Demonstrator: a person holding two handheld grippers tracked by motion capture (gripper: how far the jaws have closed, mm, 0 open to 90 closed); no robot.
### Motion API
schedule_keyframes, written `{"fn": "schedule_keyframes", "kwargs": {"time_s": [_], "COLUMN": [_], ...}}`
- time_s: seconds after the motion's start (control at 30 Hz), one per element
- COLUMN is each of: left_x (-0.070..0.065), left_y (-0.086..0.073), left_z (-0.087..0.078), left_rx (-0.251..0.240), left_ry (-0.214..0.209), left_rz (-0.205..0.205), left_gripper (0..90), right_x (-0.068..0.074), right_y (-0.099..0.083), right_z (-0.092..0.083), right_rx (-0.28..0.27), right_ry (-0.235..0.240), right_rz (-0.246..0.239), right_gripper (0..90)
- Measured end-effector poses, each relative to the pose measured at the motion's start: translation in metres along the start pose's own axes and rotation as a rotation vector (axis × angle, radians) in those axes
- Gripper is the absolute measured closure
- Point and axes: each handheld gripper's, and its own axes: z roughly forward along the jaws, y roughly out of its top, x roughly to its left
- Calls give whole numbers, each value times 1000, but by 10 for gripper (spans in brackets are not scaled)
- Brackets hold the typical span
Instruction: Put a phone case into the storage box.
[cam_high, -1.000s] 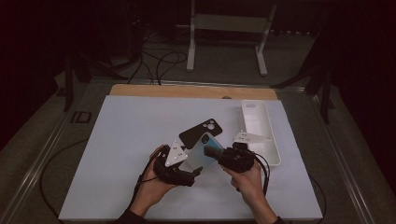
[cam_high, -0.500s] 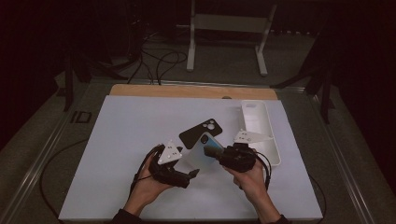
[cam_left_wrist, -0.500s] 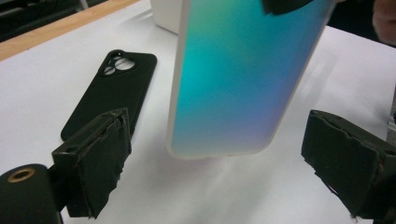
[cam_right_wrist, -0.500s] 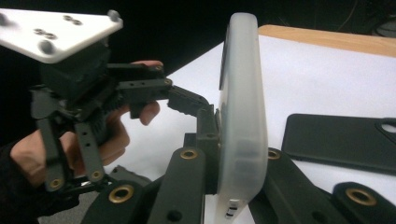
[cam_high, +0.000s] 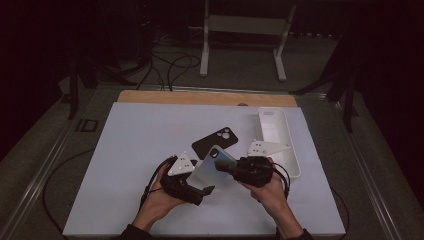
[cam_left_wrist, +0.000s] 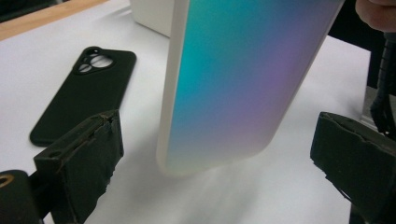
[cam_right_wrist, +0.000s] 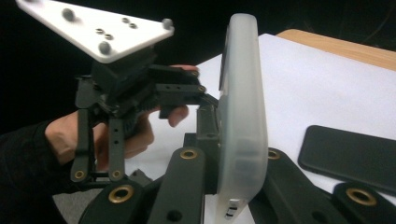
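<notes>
A phone in a frosted clear case (cam_high: 212, 167), its back shimmering teal to purple (cam_left_wrist: 233, 79), hangs tilted just above the white table (cam_high: 130, 150). My right gripper (cam_high: 227, 166) is shut on its upper end, the jaws clamping its edge (cam_right_wrist: 240, 116). My left gripper (cam_high: 202, 181) stands open around the lower end. Its jaws have just been opening, and the pads (cam_left_wrist: 81, 163) stand well apart from the phone between them. A black phone case (cam_high: 215, 141) lies flat behind, camera cutout up (cam_left_wrist: 79, 93).
A long white tray (cam_high: 274, 131) lies at the table's right, just behind my right hand. A wooden strip (cam_high: 200, 97) runs along the far edge. Cables trail off the left side onto the dark floor.
The left gripper's jaws have spread apart from the phone's lower end. The phone stays held in the right gripper, and neither hand has shifted much.
</notes>
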Motion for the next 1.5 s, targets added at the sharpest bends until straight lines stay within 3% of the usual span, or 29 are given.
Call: {"fn": "schedule_keyframes", "kwargs": {"time_s": [0.17,0.57,0.83,1.03,1.17,1.37,1.5], "left_x": [-1,-4,-2,-3,-3,-1,-1], "left_y": [0,-2,-5,-8,-8,-10,-10], "left_z": [1,1,0,0,0,0,0], "left_rx": [-2,-32,-40,-31,-25,-28,-29], "left_ry": [-19,-76,-117,-138,-143,-175,-183], "left_rz": [7,19,19,48,54,46,53], "left_gripper": [41,190,394,506,606,701,764], "right_x": [4,7,5,3,1,3,4], "right_y": [3,4,4,4,3,4,3], "right_z": [4,7,3,0,-1,1,4], "right_rx": [5,12,-1,3,8,37,42], "right_ry": [34,73,79,87,78,-4,-12], "right_rz": [-32,-51,-69,-79,-87,-130,-134], "right_gripper": [862,861,858,847,774,604,495]}}
